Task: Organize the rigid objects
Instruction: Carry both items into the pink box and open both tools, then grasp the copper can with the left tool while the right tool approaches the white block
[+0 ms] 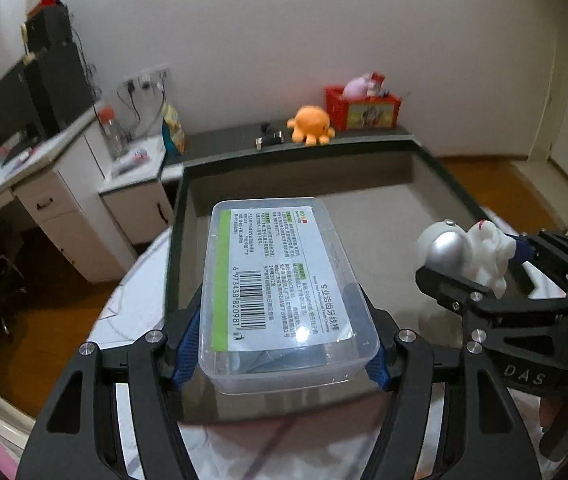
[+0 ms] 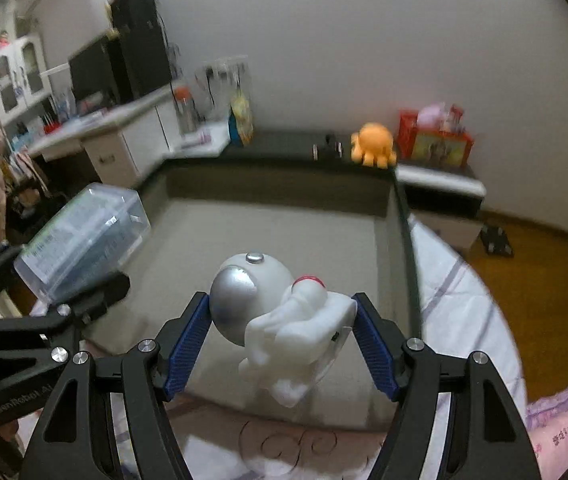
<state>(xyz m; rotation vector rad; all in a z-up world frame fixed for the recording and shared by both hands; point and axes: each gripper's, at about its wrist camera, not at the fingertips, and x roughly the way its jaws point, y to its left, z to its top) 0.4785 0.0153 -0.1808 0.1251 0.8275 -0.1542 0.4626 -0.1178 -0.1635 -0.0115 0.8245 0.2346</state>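
while both tools hover above a large grey tray (image 1: 415, 184) that lies on a pale patterned bedsheet (image 2: 467, 292), each carries one item. on the left, the left gripper (image 1: 280, 344) clamps a clear plastic box (image 1: 280, 292) by its long sides between blue ridged pads (image 1: 188, 340); the box faces up, showing a white and green printed label with a barcode. to its right, the right gripper (image 2: 280, 340) is closed on a white astronaut figurine (image 2: 284, 320) with a silver visor, the figure lying sideways between the pads, helmet toward the left pad. both items are held in the air over the tray's floor, near each other but apart. beyond the tray's far wall, a dark ledge holds an orange plush octopus (image 1: 311, 125) and, further right, a red basket (image 1: 361, 110) against the white wall.
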